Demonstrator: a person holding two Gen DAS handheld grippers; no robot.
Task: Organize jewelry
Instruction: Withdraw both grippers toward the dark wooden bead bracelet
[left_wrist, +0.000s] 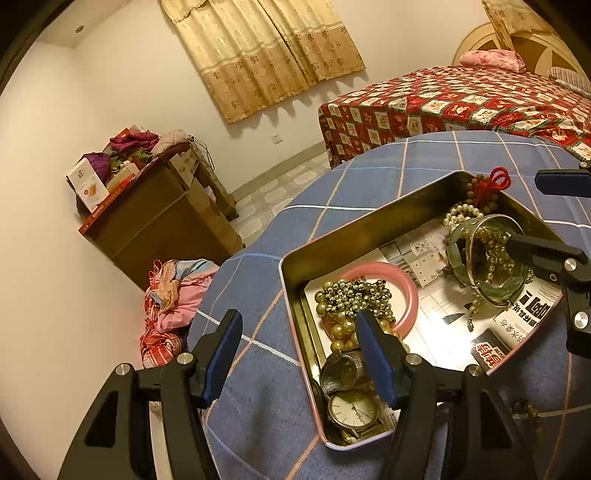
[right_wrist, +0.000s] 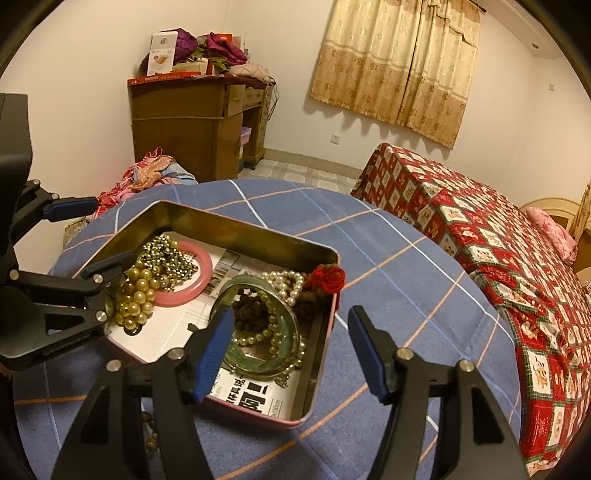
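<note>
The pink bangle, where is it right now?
The pink bangle lies inside the metal tin, at its left end in the left wrist view, partly under a heap of gold beads.

The left gripper's (left_wrist: 299, 360) blue finger is covering part of the mesh-strapped watch (left_wrist: 341, 371) and the pearl strand (left_wrist: 341, 328) in the tin (left_wrist: 332, 236). A second watch (left_wrist: 354, 410) is lying half under that finger too, its dial too small to read. The printed paper (right_wrist: 258, 397) lining the tin is showing blurred characters, mostly buried under jewelry. The right gripper's (right_wrist: 291, 345) left finger is hiding one side of the green bangle (right_wrist: 258, 363). The bed (right_wrist: 498, 240) is running off the picture's edge. Dark beads (right_wrist: 147, 430) beside the tin are disappearing behind the gripper's frame.
</note>
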